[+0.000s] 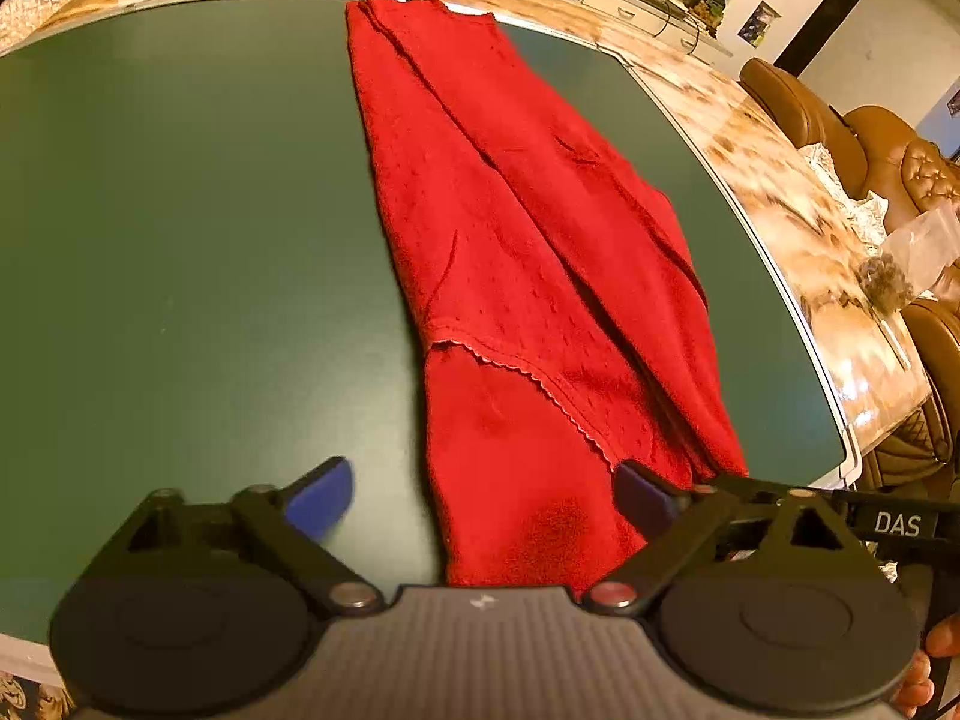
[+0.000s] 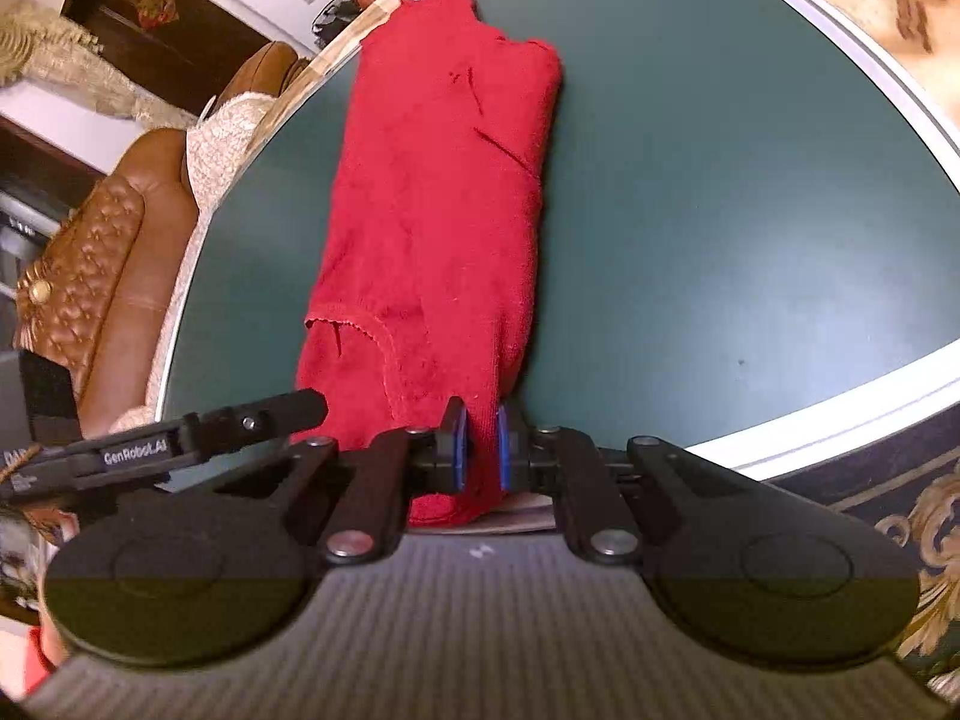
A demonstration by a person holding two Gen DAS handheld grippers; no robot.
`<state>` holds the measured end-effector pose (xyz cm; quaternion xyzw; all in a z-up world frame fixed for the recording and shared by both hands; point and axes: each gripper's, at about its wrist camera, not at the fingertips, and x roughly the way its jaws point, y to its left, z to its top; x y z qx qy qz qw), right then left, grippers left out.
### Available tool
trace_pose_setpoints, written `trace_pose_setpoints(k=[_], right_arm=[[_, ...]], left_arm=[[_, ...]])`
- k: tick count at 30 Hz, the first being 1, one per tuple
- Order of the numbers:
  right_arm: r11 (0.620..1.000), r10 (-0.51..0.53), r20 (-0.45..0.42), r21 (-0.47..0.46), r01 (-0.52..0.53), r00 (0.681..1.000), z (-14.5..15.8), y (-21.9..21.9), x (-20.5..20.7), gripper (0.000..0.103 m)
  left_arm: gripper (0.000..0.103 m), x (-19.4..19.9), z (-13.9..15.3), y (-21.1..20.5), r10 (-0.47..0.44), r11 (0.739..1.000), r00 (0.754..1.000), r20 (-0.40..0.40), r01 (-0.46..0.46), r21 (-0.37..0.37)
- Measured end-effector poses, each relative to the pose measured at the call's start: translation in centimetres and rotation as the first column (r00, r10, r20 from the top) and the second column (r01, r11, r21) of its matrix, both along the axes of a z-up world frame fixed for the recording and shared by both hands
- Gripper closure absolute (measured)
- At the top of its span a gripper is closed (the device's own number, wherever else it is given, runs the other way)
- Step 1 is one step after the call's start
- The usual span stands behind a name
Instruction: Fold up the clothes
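On the dark green matte surface (image 1: 180, 210) a long red knitted garment (image 1: 510, 240) lies folded lengthwise into a narrow strip, running away from both grippers toward the far rim, where its end reaches the marble-patterned border (image 1: 780, 198).

The left gripper (image 1: 480, 498) has its jaws spread wide and grips nothing. Its left blue pad (image 1: 321, 495) hovers over bare green, clear of the cloth's left edge and blurred. The near end of the garment lies in the gap between the jaws, closer to the right one. The right blue pad (image 1: 645, 501) sits at the cloth's right edge; whether it touches the fabric is hard to tell. The garment's nearest part is cut off behind the gripper's grey ribbed body (image 1: 480, 648). At the lower right corner a few fingers of the person's hand (image 1: 924, 678) peek in, mostly out of frame.

The right gripper (image 2: 481, 450) has its jaws nearly closed, pinching the near right corner of the garment between its blue pads (image 2: 459, 450). The pinched fold passes through and bunches below the jaws, its lowest part hidden by the body. A scalloped hem (image 2: 348, 321) crosses the cloth ahead and left of these jaws. Brown tufted leather chairs (image 2: 102, 276) beyond the surface's left rim are distorted.
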<state>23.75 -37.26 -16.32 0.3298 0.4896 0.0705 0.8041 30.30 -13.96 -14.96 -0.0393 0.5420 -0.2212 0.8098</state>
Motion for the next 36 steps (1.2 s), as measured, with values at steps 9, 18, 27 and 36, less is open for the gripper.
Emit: trace_pose_setpoints(k=[9, 18, 27, 36], right_arm=[[0.998, 0.022, 0.017, -0.067, -0.021, 1.0, 0.8, 0.7, -0.5, 0.09], [0.984, 0.061, 0.034, -0.17, -0.054, 0.998, 2.1, 1.4, -1.9, 0.09], [0.983, 0.061, 0.033, -0.176, -0.054, 0.998, 2.5, 1.1, -2.3, 0.089], [0.984, 0.07, 0.029, -0.163, -0.065, 0.997, 2.5, 1.1, -3.1, 0.089]], left_arm=[[0.053, -0.5, 0.5, -0.4, 0.019, 0.996, 1.0, 0.015, -0.02, 0.088], [0.098, -1.8, 0.7, -1.1, 0.006, 0.987, 1.0, 0.005, -0.007, 0.162], [0.102, -3.8, 2.2, -0.8, -0.047, 0.984, 0.999, 0.027, 0.041, 0.174], [0.102, -4.1, 3.2, 0.2, -0.048, 0.99, 0.998, 0.028, 0.044, 0.133]])
